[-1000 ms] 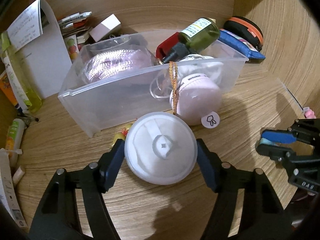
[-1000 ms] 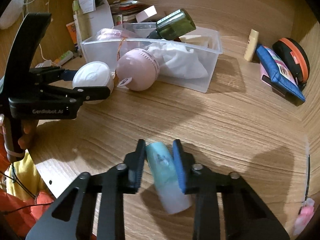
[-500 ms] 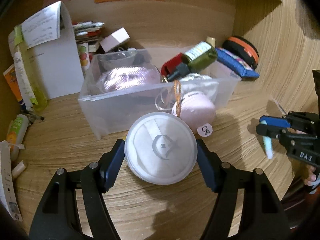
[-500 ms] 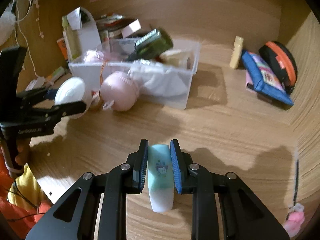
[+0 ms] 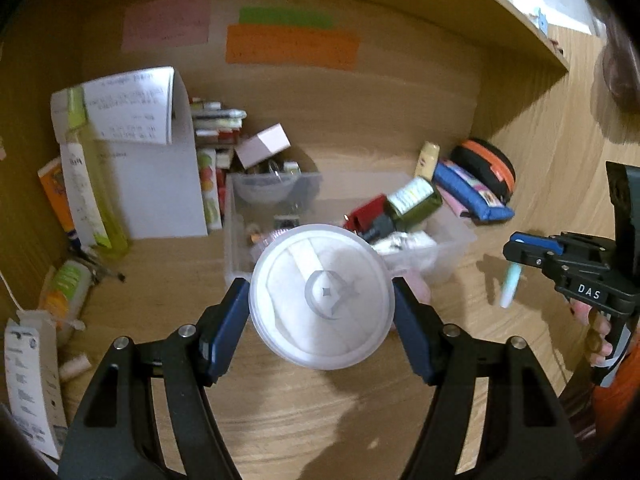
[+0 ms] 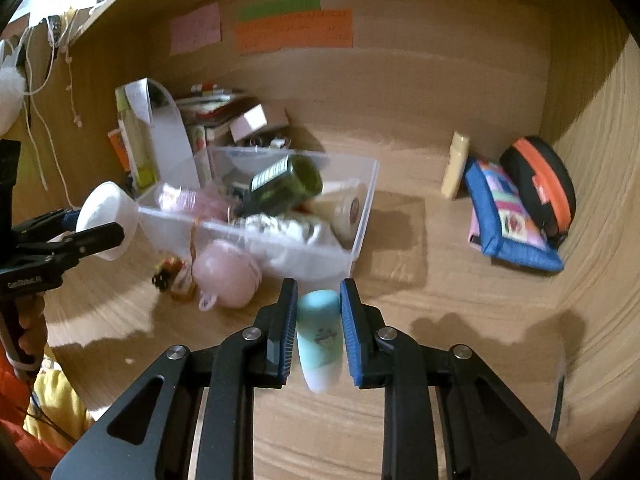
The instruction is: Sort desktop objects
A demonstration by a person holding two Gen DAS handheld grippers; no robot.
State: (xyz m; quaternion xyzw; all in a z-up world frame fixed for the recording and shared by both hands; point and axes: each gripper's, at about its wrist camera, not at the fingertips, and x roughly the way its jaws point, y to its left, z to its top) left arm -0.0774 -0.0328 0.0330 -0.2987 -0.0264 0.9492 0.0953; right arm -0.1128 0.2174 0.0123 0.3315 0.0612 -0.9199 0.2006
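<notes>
Carrying both loads: left gripper clamps round white plastic case, right gripper pinches mint-green tube; you clear rim of clear plastic bin, probably crowded, before releasing.

White round container hides much of the clear bin behind it. Sticky notes text too blurred to read. Person's hand cut by frame edge.

left hand-held gripper clamps a round white tub at frame centre, clear bin behind it.
</notes>
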